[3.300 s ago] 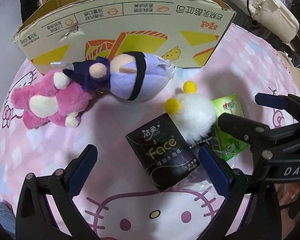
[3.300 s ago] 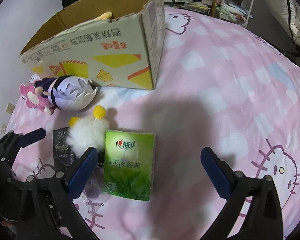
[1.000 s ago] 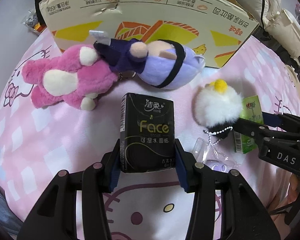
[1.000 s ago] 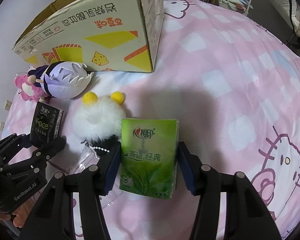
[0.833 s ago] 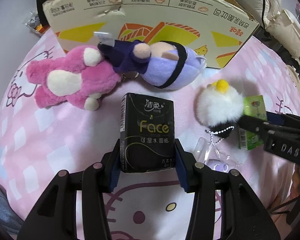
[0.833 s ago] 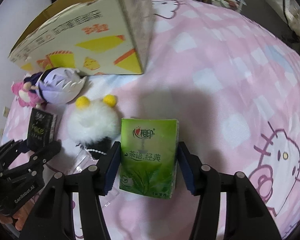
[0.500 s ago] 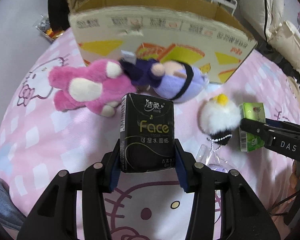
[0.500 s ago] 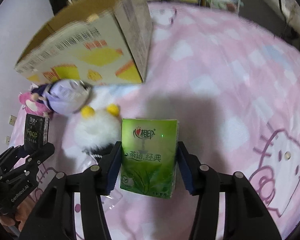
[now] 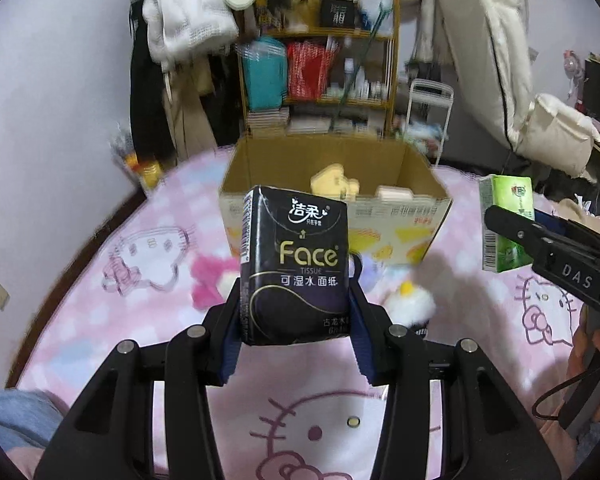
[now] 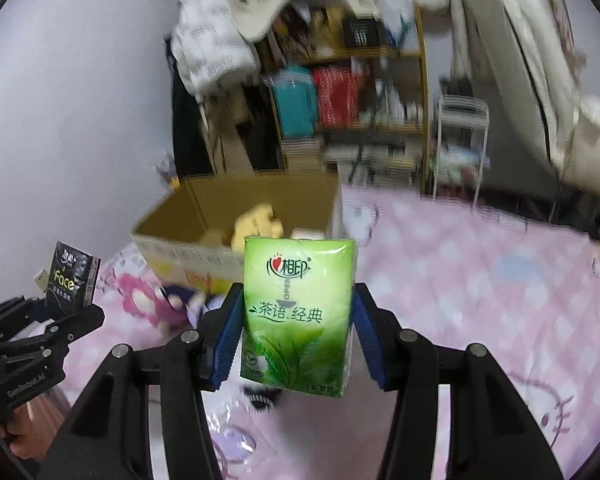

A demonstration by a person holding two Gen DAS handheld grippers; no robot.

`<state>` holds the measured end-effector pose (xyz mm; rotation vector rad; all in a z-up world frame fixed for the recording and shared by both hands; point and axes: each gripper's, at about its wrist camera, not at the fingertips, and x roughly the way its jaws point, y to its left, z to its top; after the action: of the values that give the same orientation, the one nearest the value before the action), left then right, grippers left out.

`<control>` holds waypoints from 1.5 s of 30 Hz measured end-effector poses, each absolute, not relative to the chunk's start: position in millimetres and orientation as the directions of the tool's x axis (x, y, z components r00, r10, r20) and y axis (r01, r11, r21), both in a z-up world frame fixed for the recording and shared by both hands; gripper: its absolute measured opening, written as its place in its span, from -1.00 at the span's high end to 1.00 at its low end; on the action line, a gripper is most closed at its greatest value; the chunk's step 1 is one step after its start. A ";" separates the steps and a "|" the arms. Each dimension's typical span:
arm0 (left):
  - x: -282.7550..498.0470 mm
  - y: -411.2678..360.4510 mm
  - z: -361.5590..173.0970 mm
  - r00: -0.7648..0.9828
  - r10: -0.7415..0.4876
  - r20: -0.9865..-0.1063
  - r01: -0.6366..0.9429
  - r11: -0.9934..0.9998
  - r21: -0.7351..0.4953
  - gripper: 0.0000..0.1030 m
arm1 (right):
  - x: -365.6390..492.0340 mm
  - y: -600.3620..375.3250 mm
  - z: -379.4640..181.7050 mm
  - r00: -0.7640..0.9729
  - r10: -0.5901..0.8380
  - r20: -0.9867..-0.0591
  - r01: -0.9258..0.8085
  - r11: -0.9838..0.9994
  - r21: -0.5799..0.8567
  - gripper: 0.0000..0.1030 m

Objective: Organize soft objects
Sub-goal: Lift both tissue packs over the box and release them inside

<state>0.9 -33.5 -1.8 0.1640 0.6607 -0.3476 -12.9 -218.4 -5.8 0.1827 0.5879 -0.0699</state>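
Note:
My left gripper (image 9: 294, 320) is shut on a black tissue pack (image 9: 294, 264), held up in the air in front of the open cardboard box (image 9: 332, 204). My right gripper (image 10: 298, 328) is shut on a green tissue pack (image 10: 298, 312), also lifted off the bed. The green pack (image 9: 506, 224) shows at the right of the left wrist view, and the black pack (image 10: 72, 280) at the left of the right wrist view. A pink plush (image 9: 210, 280), a purple plush (image 10: 180, 300) and a white fluffy toy (image 9: 410, 304) lie on the bed below the box.
The pink Hello Kitty bedspread (image 9: 132, 264) covers the bed. Yellow and cream items (image 9: 334, 178) sit inside the box. A crowded shelf (image 9: 320, 64) and hanging clothes stand behind it. A clear plastic packet (image 10: 232, 436) lies under my right gripper.
Both grippers have risen from the bed with their tissue packs and tipped up, so the box's open top and the room behind have come into view.

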 end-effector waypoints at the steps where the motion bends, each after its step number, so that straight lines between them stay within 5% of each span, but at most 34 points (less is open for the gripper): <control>1: -2.9 -34.3 4.9 0.755 -0.269 -0.598 0.368 0.929 0.047 0.12 | -13.7 -214.6 2.0 0.845 -0.022 -0.534 0.113 0.984 0.139 -0.09; 7: -9.3 -44.5 34.2 0.831 -0.300 -0.467 0.380 0.921 0.085 0.11 | -23.2 -205.7 31.8 0.924 -0.082 -0.373 0.113 0.992 0.063 -0.09; 18: 3.1 -52.7 70.6 0.888 -0.313 -0.338 0.374 0.918 0.134 0.11 | -2.8 -200.2 67.2 0.962 -0.066 -0.266 0.068 0.998 -0.003 -0.09; 29: 56.5 -47.7 85.8 0.892 -0.305 -0.335 0.351 0.932 0.087 0.11 | 26.8 -192.2 80.4 0.978 -0.044 -0.203 0.032 0.998 -0.061 -0.10; 45: 105.4 -56.9 37.7 0.855 -0.322 -0.406 0.388 0.917 0.091 0.11 | 68.4 -204.6 38.7 0.957 0.005 -0.290 0.008 0.999 0.044 -0.10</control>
<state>105.4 -56.9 37.7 0.1725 0.3963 -0.3754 68.4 -204.6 38.7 0.0444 0.2940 -0.0016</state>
